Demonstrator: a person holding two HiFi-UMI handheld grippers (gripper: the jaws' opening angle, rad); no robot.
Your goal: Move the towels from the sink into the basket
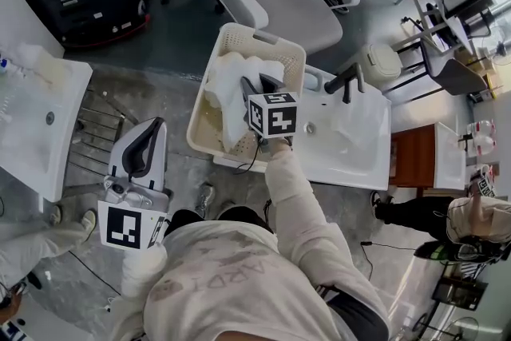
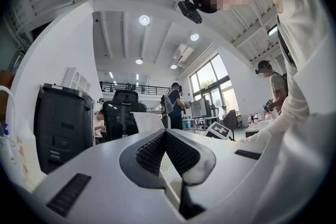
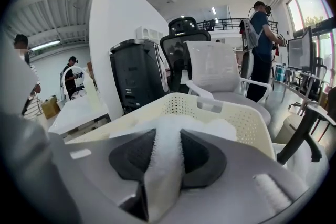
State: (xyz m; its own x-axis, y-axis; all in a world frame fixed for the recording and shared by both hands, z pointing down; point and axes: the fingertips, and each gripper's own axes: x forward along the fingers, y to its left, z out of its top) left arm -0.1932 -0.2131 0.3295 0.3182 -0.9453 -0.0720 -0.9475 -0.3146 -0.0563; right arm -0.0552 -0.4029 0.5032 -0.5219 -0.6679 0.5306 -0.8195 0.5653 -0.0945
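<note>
Holding: right gripper (image 3: 167, 157) jaws narrowly apart, pinching a white towel (image 3: 166, 134) over the basket (image 1: 239, 34).
Done: towel heap already in basket.
Remaining: release; sink (image 1: 363, 168) looks bare, unsure.
Left gripper (image 2: 165, 139): jaws together, empty.

cream basket (image 1: 239, 32) beside the white sink (image 1: 363, 160) holds white towels (image 1: 239, 80).

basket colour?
Cream, with perforated walls; the basket shows best in the right gripper view.

Left gripper (image 2: 165, 135) closed, right gripper (image 3: 167, 139) clamped.
</note>
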